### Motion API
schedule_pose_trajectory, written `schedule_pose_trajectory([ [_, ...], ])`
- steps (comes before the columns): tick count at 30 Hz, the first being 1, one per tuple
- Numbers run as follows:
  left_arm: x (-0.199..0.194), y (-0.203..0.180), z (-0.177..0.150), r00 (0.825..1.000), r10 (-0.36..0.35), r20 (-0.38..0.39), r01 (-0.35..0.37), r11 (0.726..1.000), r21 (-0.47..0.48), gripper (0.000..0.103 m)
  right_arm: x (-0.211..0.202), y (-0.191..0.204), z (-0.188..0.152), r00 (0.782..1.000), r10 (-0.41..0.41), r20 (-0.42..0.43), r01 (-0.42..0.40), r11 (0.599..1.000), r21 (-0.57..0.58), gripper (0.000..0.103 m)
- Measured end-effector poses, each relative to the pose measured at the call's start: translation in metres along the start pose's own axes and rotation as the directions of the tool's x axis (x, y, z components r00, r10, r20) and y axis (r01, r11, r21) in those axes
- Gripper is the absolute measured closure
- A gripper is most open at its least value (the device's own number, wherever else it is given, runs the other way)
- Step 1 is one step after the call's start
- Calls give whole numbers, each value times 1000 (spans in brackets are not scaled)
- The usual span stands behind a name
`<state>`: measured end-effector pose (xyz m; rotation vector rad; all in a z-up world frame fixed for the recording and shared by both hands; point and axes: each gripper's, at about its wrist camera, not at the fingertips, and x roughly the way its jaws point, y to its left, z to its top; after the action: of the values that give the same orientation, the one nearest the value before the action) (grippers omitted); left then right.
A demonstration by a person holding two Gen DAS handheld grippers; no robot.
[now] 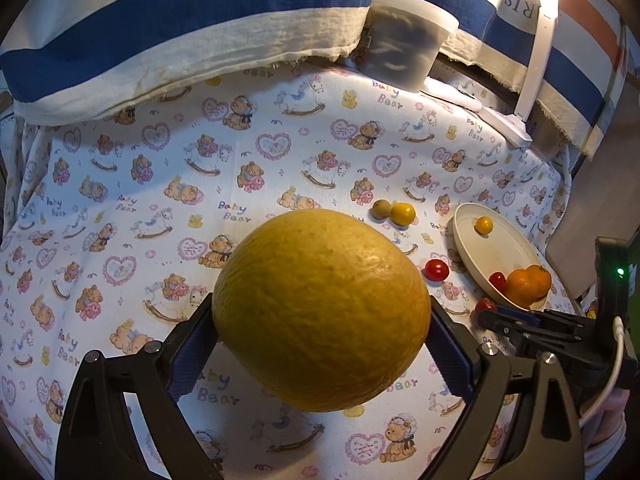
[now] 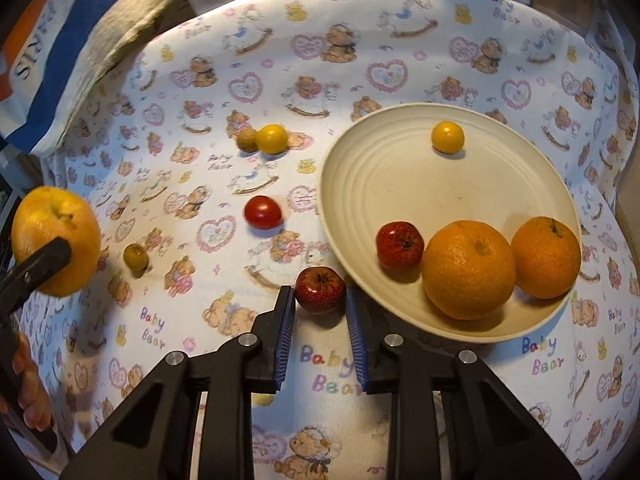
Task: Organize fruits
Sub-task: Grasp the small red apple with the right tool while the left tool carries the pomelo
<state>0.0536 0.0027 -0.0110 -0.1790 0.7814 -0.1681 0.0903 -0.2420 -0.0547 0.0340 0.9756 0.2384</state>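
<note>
My left gripper [image 1: 320, 312] is shut on a large yellow fruit [image 1: 320, 308] and holds it above the cloth; it also shows in the right wrist view [image 2: 56, 236] at far left. My right gripper [image 2: 320, 300] is open around a small dark red fruit [image 2: 320, 289] that lies on the cloth by the plate's rim. The cream plate [image 2: 384, 172] holds two oranges [image 2: 468, 268], a small red fruit [image 2: 400, 245] and a small yellow fruit [image 2: 448, 137]. In the left wrist view the plate [image 1: 468, 240] is at right, with the right gripper [image 1: 500, 316] beside it.
On the bear-print cloth lie a red tomato [image 2: 263, 212], a yellow fruit [image 2: 272, 139] touching a brownish one [image 2: 247, 140], and a small olive fruit [image 2: 136, 257]. A striped cloth [image 1: 180, 20], a plastic tub [image 1: 404, 44] and a white lamp [image 1: 536, 60] stand at the back.
</note>
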Motion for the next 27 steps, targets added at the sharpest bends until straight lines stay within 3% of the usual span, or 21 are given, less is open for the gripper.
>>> schedule_pose_trajectory([
  [4,-4,-5,0,999,25,35,-26,999,31,9,-14,7,-8,998,41,57,-38,998,-55,76],
  [16,-23,-17,-1,986,66,153,-80,993,84,9,-52,5,-12,981,66,185,-46,993,-109,76],
  [27,-40,-24,-3,971,60,232,-80,994,74,9,-114,-39,-5,931,18,364,-5,999,-39,76],
])
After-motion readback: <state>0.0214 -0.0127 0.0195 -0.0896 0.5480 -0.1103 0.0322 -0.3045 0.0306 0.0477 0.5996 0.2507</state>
